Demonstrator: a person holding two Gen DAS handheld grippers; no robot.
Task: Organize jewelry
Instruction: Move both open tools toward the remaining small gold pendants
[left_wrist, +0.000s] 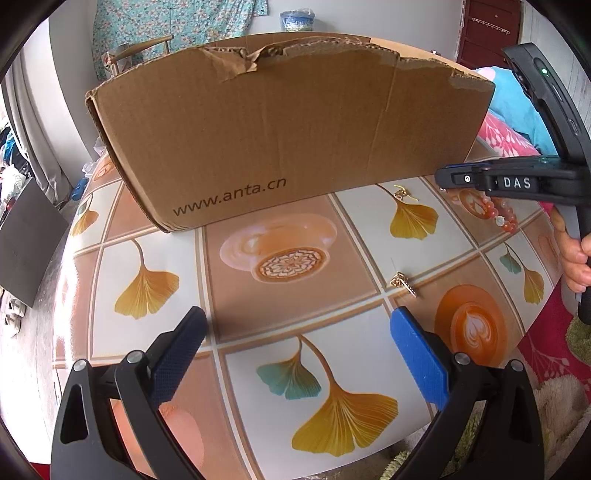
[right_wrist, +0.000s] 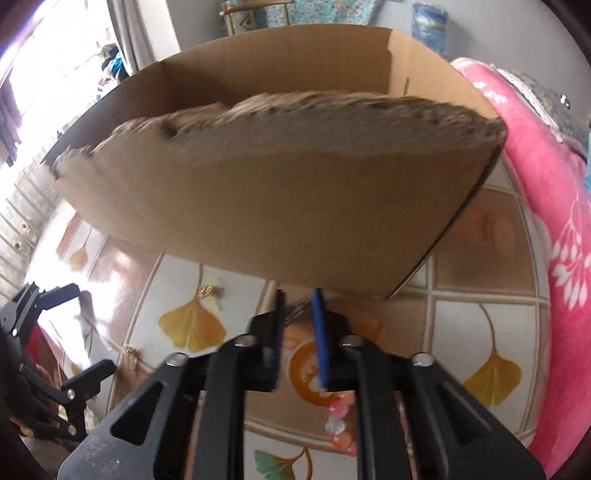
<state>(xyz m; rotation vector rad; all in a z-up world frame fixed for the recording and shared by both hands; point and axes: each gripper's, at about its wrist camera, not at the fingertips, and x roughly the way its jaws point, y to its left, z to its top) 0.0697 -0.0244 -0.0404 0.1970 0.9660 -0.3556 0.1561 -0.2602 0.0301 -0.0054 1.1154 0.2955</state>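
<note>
Over a desk (left_wrist: 280, 295) covered in a glossy ginkgo-leaf and coffee-cup pattern, the left gripper (left_wrist: 299, 328) hangs with its dark and blue fingers (left_wrist: 417, 354) spread wide, nothing between them. Just past the blue finger's tip lies a small gold chain piece with a bar pendant (left_wrist: 404, 284), on the desk and clear of the pads. Further back, a second small gold ornament (left_wrist: 402, 194) sits right at the foot of the torn brown cardboard box (left_wrist: 288, 136), which stands open-topped at the far side of the desk.

On the right, the right gripper (right_wrist: 300, 306) points down steeply near the box's front wall, its fingers (right_wrist: 319, 332) drawn nearly together; in the wrist view only a narrow gap shows between them and nothing is visibly pinched. The orange and pink bead bracelet (left_wrist: 498, 214) lies on the desk beneath that gripper, seen from the right wrist camera as beads low behind the blue finger, not between the pads. A hand (left_wrist: 574, 254) wraps the right gripper's handle at the edge of the frame.
</note>
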